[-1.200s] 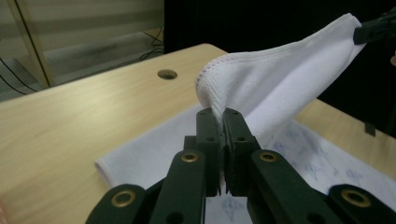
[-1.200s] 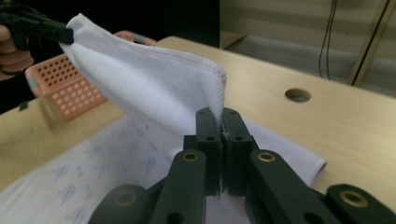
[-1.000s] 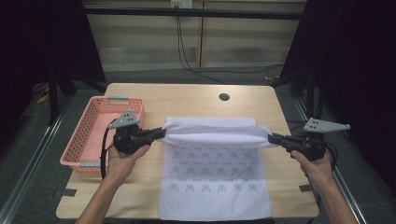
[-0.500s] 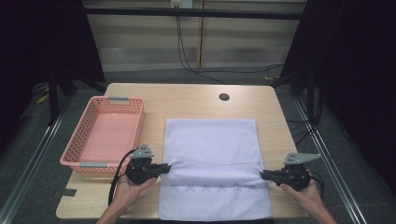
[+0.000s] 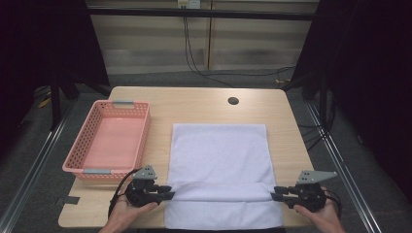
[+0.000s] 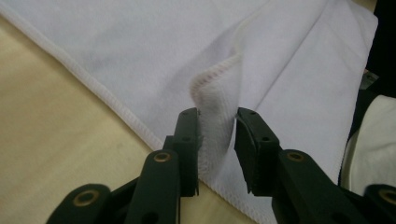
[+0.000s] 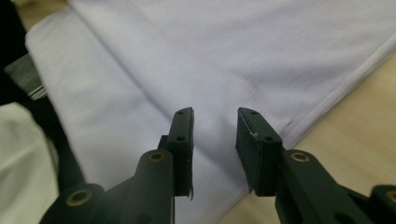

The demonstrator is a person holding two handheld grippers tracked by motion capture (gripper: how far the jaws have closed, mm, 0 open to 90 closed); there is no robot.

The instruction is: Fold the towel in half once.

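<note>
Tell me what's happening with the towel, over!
Left claw open, towel corner loose between its jaws. Right claw open. White towel folded towards the near edge. Nothing in the way.

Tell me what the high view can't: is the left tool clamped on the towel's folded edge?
Observer: No. In the left gripper view the left tool stands open, with a raised hem of the towel standing between its jaws.
Operator: And the right one?
Observer: The right tool is open too, with nothing between its jaws; the towel lies flat beneath it.
Operator: Is it over cloth or wood?
Observer: Over cloth, just inside the stitched edge; the bare table begins beyond that edge.
</note>
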